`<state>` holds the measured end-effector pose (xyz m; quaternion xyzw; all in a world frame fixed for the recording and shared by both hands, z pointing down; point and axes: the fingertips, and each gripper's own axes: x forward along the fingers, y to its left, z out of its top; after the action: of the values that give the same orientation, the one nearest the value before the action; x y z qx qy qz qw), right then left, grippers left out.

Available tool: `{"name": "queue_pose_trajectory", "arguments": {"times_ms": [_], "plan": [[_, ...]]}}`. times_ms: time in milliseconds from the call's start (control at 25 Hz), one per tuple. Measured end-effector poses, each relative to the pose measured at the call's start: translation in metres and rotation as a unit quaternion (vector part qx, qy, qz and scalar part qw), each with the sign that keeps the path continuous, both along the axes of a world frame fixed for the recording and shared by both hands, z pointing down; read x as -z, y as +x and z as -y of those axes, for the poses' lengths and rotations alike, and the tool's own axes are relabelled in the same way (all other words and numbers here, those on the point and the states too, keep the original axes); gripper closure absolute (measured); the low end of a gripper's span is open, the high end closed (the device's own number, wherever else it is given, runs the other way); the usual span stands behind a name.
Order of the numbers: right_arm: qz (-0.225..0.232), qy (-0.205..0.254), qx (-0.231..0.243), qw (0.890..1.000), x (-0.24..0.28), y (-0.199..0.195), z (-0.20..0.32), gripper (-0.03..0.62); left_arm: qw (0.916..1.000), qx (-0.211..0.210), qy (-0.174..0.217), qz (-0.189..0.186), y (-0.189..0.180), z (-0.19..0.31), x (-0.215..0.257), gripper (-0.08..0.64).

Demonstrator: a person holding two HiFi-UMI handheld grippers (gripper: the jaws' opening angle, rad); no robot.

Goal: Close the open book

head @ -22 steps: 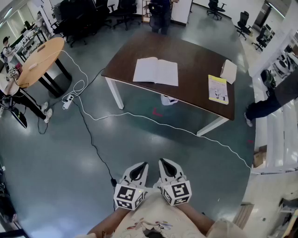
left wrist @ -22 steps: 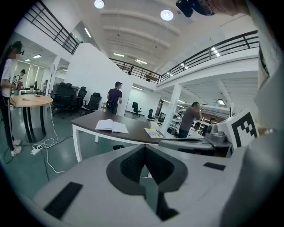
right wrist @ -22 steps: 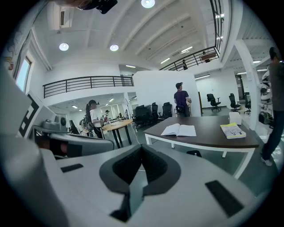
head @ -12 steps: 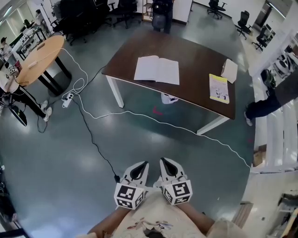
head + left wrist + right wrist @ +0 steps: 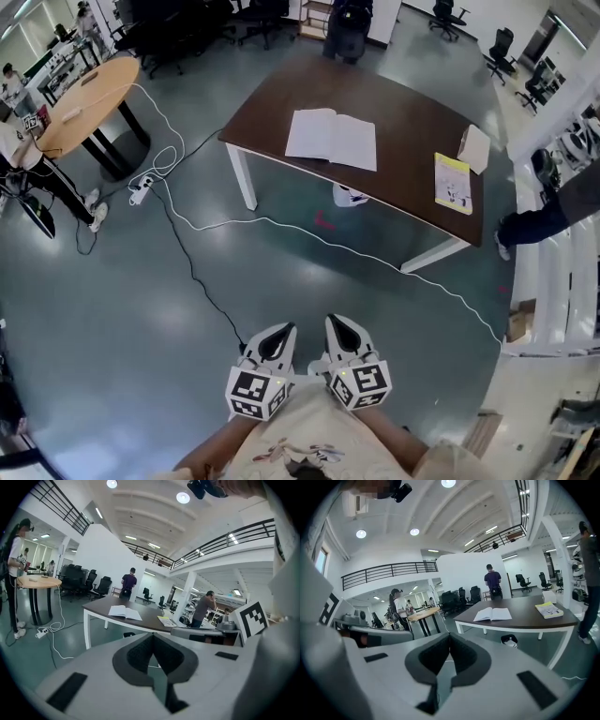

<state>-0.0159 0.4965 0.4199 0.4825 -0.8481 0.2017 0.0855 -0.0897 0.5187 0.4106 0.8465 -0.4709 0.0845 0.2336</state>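
An open white book (image 5: 331, 138) lies flat on the dark brown table (image 5: 272, 108), well ahead of me. It also shows in the left gripper view as the open book (image 5: 124, 612) and in the right gripper view as the open book (image 5: 492, 614). My left gripper (image 5: 270, 341) and right gripper (image 5: 341, 333) are held close to my body, side by side, far short of the table. Both are shut with nothing between the jaws, left gripper (image 5: 152, 636) and right gripper (image 5: 449, 636) tips meeting.
A yellow book (image 5: 452, 183) and a pale booklet (image 5: 474, 148) lie at the table's right end. A white cable (image 5: 281, 225) runs across the grey floor between me and the table. A round wooden table (image 5: 86, 99) stands at left. A person (image 5: 349, 21) stands behind the table.
The table and book have shifted slightly right and down in the head view, so I have come a little closer. Both grippers stay shut in the same place near my body.
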Motion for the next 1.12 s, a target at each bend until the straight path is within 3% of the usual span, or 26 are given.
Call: {"name": "queue_pose_trajectory", "arguments": {"times_ms": [280, 640, 880, 1120], "plan": [[-0.014, -0.002, 0.002, 1.0, -0.014, -0.057, 0.014, 0.586, 0.9993, 0.015, -0.013, -0.031, -0.058, 0.015, -0.014, 0.555], [-0.017, -0.016, -0.013, 1.0, -0.029, -0.062, 0.065, 0.586, 0.9985, 0.028, -0.025, -0.04, -0.079, 0.063, -0.029, 0.555], [-0.011, -0.004, 0.012, 1.0, -0.034, -0.052, 0.149, 0.586, 0.9978, 0.051, -0.033, -0.029, -0.069, 0.142, -0.043, 0.555], [-0.019, -0.003, 0.04, 0.999, -0.035, -0.027, 0.258, 0.586, 0.9968, 0.057, -0.048, -0.028, -0.031, 0.253, -0.049, 0.555]]}}
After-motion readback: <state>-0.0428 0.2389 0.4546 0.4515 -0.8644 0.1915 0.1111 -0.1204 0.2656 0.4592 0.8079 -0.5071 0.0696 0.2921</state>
